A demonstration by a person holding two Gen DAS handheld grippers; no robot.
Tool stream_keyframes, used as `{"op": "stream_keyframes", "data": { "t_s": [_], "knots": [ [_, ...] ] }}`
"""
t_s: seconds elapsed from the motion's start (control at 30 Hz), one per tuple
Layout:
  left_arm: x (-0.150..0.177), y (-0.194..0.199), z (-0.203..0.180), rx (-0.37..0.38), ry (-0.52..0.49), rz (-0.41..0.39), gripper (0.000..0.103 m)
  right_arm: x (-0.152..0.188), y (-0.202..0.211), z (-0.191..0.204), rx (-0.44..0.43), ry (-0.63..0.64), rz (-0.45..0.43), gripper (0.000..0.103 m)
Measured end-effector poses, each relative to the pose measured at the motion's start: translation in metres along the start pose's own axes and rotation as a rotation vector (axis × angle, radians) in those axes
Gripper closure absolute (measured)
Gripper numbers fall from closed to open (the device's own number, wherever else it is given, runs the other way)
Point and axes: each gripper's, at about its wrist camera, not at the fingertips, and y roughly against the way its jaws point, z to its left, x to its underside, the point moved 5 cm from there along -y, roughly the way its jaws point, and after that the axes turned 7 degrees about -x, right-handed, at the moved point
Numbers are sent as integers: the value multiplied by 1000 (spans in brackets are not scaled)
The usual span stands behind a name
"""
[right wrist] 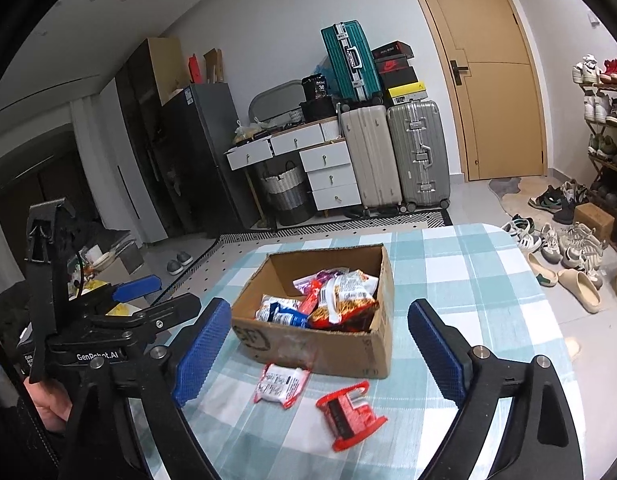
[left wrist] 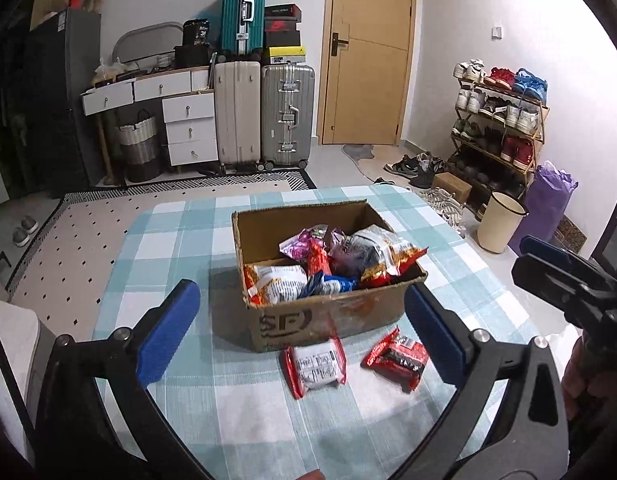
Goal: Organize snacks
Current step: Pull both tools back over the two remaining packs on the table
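Observation:
An open cardboard box stands on the table's teal checked cloth, holding several snack packets. In front of the box lie a red-edged white packet and, to its right, a red packet. My left gripper is open, held back from the box with nothing between its blue pads. My right gripper is open too and holds nothing. Each gripper shows at the edge of the other's view, the right one and the left one.
Past the table are three suitcases, a white drawer unit, a wooden door and a laundry basket. On the right stand a shoe rack, a cream bin and a purple bag. Loose shoes lie on the floor.

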Motion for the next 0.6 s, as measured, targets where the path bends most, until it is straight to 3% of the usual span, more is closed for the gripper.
{"op": "stream_keyframes", "data": {
  "t_s": [0.6],
  "knots": [
    [63,-26,3,-16,65,92,1,57,12,-2,7,-61,29,8]
  ]
}}
